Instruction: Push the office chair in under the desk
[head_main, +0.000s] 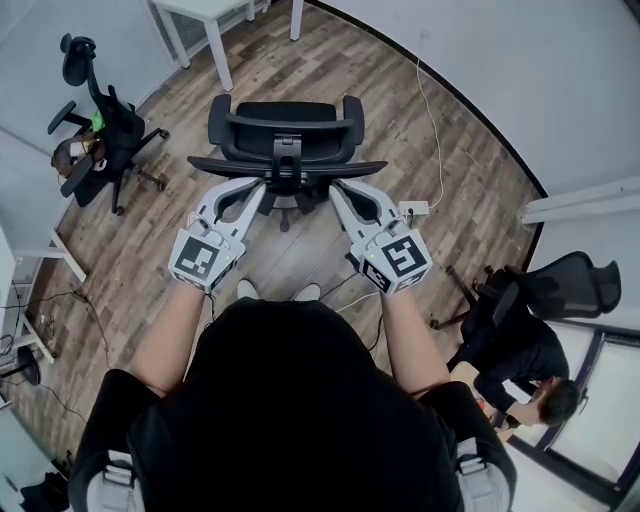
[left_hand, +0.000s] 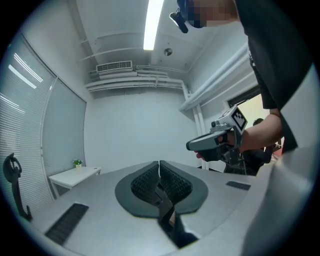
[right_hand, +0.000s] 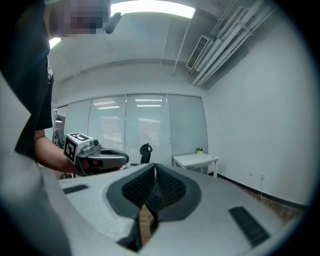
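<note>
The black office chair (head_main: 285, 140) stands on the wood floor just ahead of me, its back toward me. Beyond it at the far edge is a white desk (head_main: 205, 18). My left gripper (head_main: 258, 192) and right gripper (head_main: 337, 190) point at the top rim of the chair's back, one on each side of its centre post. Whether the tips touch the rim I cannot tell. Both are shut with nothing between the jaws. In the left gripper view the left gripper (left_hand: 160, 172) looks up at wall and ceiling. The right gripper (right_hand: 154, 175) does the same in the right gripper view.
A second black chair (head_main: 100, 135) stands at the left. A person sits in another chair (head_main: 530, 330) at the lower right. A power strip (head_main: 414, 210) with cable lies on the floor right of the chair. A white desk frame (head_main: 45, 255) is at the left edge.
</note>
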